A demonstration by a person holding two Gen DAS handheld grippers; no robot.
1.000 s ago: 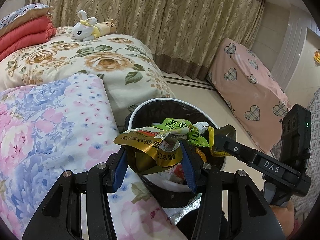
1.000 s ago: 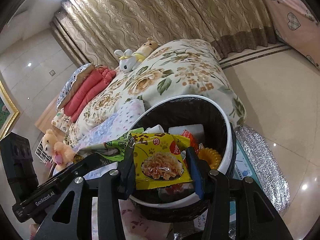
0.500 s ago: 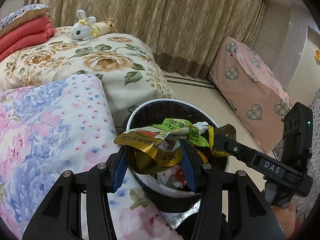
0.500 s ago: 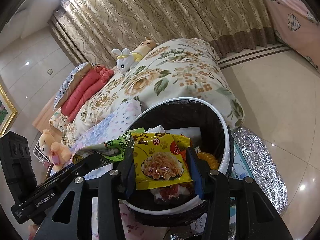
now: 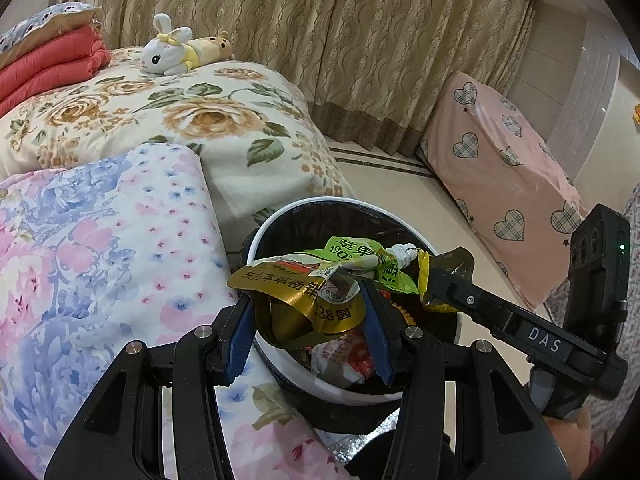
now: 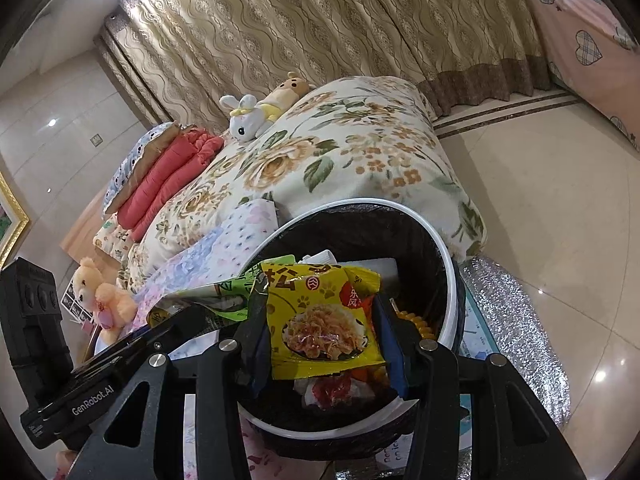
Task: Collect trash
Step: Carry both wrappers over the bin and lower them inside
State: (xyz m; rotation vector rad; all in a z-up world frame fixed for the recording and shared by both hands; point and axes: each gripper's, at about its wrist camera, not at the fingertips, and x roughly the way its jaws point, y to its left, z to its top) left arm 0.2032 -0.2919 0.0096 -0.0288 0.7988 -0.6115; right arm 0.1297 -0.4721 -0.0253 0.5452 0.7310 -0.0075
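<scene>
Nothing changed: our left hand-held gripper (image 5: pixel 308 328) still grasps the gold wrapper (image 5: pixel 296 300), right (image 6: pixel 320 344) the yellow snack packet (image 6: pixel 320 320), over the trash bin (image 6: pixel 450 280); release pending

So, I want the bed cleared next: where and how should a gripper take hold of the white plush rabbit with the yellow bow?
Grip the white plush rabbit across its soft body just behind the head, coming from above. It lies flat on the floral quilt with a tan plush bear close behind, so a side approach is crowded; the thin ears would likely slip.
</scene>
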